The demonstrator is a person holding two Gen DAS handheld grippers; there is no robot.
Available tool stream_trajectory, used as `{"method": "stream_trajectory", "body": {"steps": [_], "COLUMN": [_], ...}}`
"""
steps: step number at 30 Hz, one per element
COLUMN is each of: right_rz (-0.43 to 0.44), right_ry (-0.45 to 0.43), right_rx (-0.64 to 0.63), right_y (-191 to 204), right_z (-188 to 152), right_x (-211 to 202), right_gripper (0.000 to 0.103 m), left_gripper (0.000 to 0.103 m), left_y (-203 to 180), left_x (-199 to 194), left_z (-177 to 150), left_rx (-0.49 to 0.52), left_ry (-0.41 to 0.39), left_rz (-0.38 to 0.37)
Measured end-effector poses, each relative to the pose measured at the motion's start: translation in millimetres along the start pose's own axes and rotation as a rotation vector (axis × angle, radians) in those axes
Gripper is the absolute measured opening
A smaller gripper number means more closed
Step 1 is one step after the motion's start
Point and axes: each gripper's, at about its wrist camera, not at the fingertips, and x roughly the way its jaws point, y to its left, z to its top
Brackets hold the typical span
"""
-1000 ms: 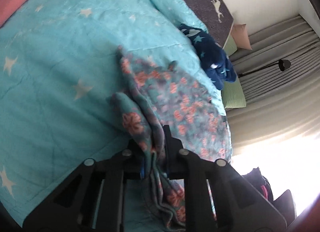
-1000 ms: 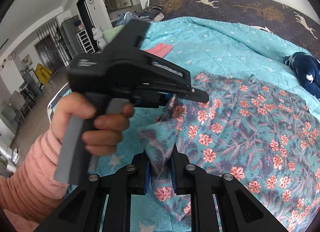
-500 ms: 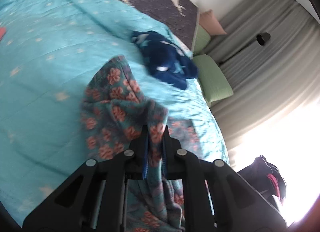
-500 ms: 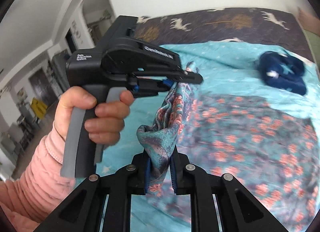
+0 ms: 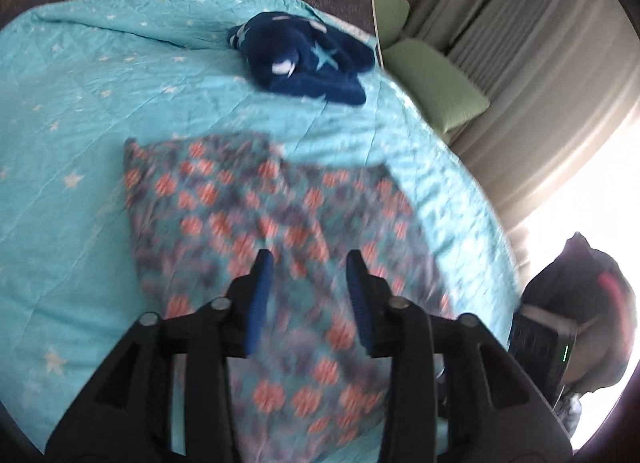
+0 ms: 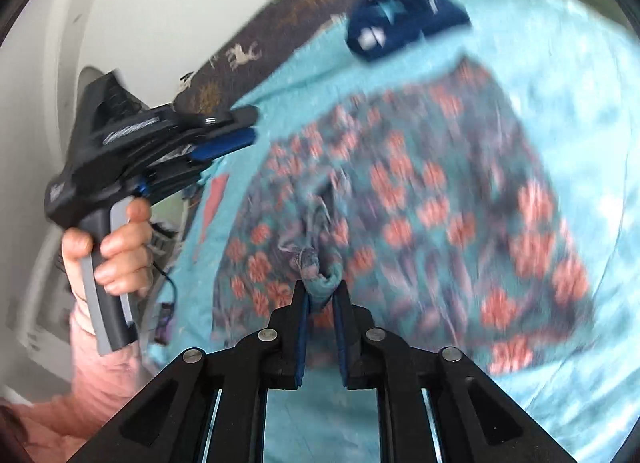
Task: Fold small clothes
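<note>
While left gripper [image 5: 310, 263] opens empty, right gripper [image 6: 321, 291] pinches one floral garment [image 6: 400, 203], one navy garment [image 5: 304, 59].

Floral garment [image 5: 280, 223]: teal with coral flowers, spread flat on the bed ahead of the opening left gripper [image 5: 308, 295]; one bunched corner pinched in the right gripper [image 6: 320, 299].

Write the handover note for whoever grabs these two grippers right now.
Left gripper: jaws opening, nothing between them, above the floral garment.
Right gripper: shut on a bunched edge of the floral garment.
Layout: the garment lies spread on the turquoise quilt; a dark blue starred garment sits crumpled beyond it, apart from it.
Done: the garment lies fairly flat; blur hides whether a fold is in.
Left: release the right grip, finish folding it, then likely the blue one.
</note>
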Motion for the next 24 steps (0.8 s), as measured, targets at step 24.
{"method": "stream_trajectory", "body": {"steps": [24], "right_rz": [0.182], "right_ry": [0.030], "right_rx": [0.196], "right_y": [-65], "right_z": [35], "right_x": [-37], "right_gripper": [0.045], "left_gripper": [0.059], "left_y": [-101], "left_x": [37], "left_z": [-92], "left_rx": [0.494], "left_ry": [0.105], "left_rz": [0.140]}}
